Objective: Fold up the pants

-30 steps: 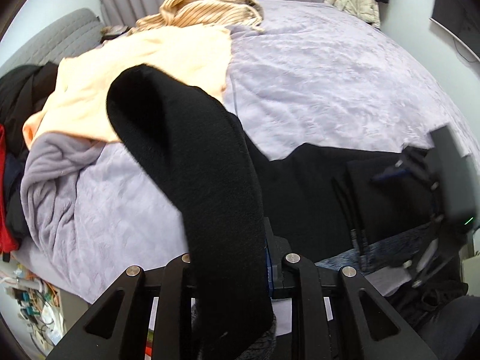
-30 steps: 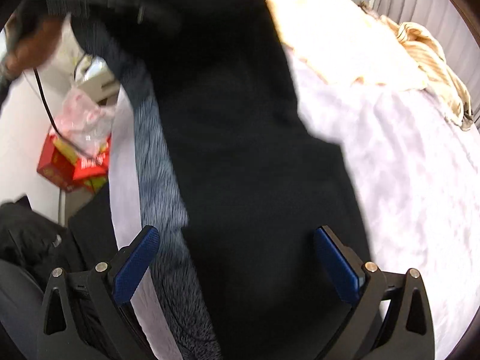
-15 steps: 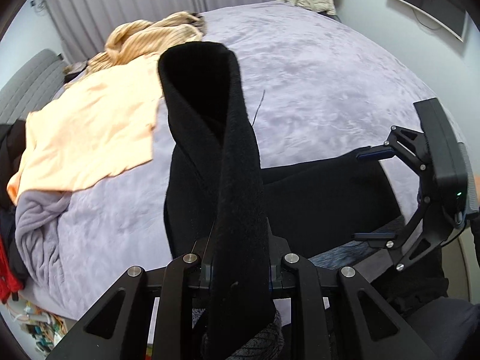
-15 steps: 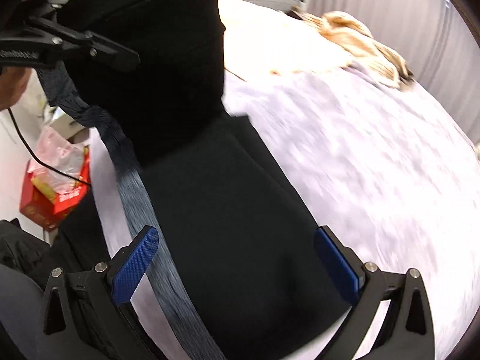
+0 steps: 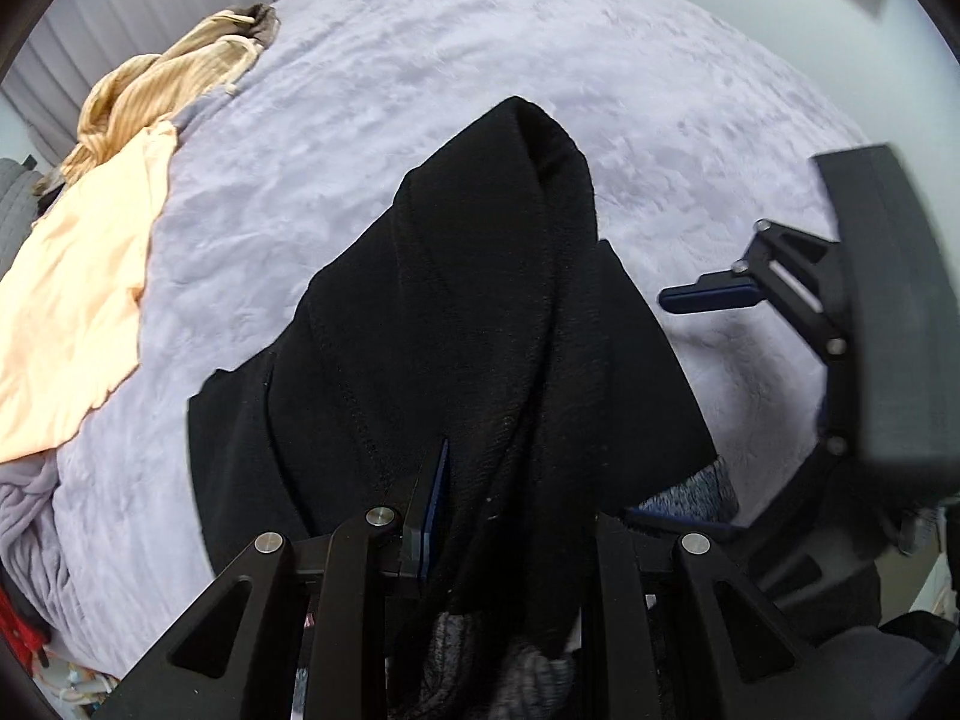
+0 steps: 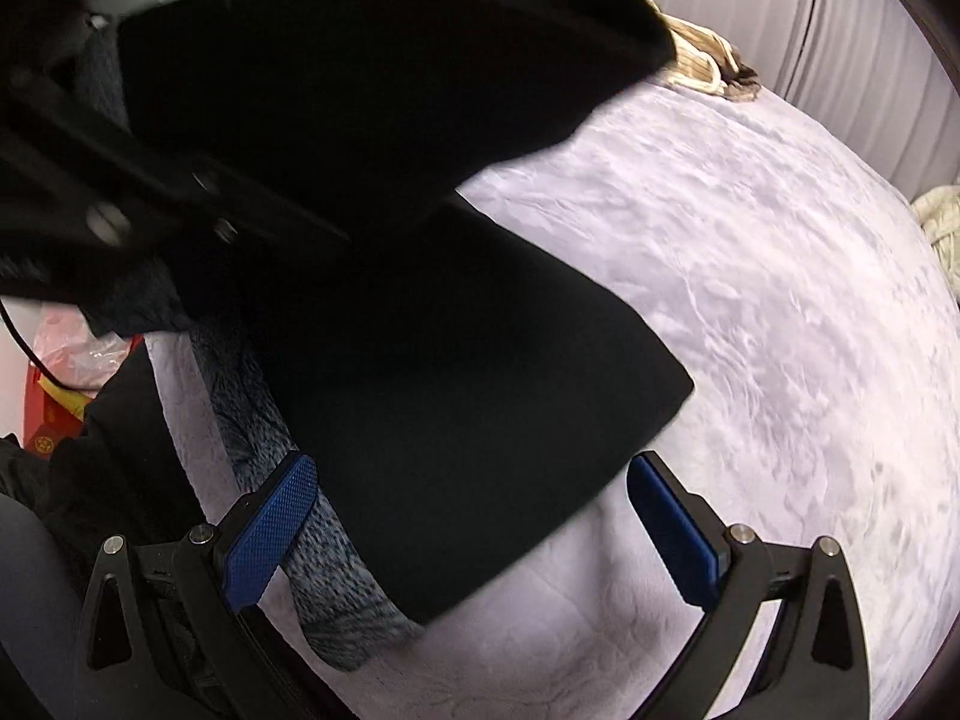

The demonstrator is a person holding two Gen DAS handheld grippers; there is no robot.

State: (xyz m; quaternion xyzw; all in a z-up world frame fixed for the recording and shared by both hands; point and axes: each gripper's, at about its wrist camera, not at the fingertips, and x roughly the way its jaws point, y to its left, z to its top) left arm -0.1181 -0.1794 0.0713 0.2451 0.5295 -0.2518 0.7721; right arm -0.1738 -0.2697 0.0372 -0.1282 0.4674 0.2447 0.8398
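The black pants [image 5: 480, 312] lie partly on a lilac bedspread [image 5: 600, 78]. My left gripper [image 5: 498, 516] is shut on one end of them; the cloth drapes over its fingers and hides the tips. In the right wrist view that lifted end [image 6: 360, 78] hangs above the flat, folded part [image 6: 456, 372], whose grey-blue lining [image 6: 324, 564] shows along the near edge. My right gripper [image 6: 474, 534] is open and empty, its blue pads on either side of the flat part's near corner. It also shows at the right in the left wrist view [image 5: 720, 408].
A peach cloth [image 5: 78, 276] and a tan striped garment [image 5: 168, 78] lie at the bed's far left. A cream jacket [image 6: 942, 228] sits at the far edge. Red boxes and plastic bags [image 6: 54, 384] stand on the floor beside the bed.
My left gripper has carried the held end of the pants forward over the flat part and lower. My right gripper stayed open and shifted toward the pants' near corner.
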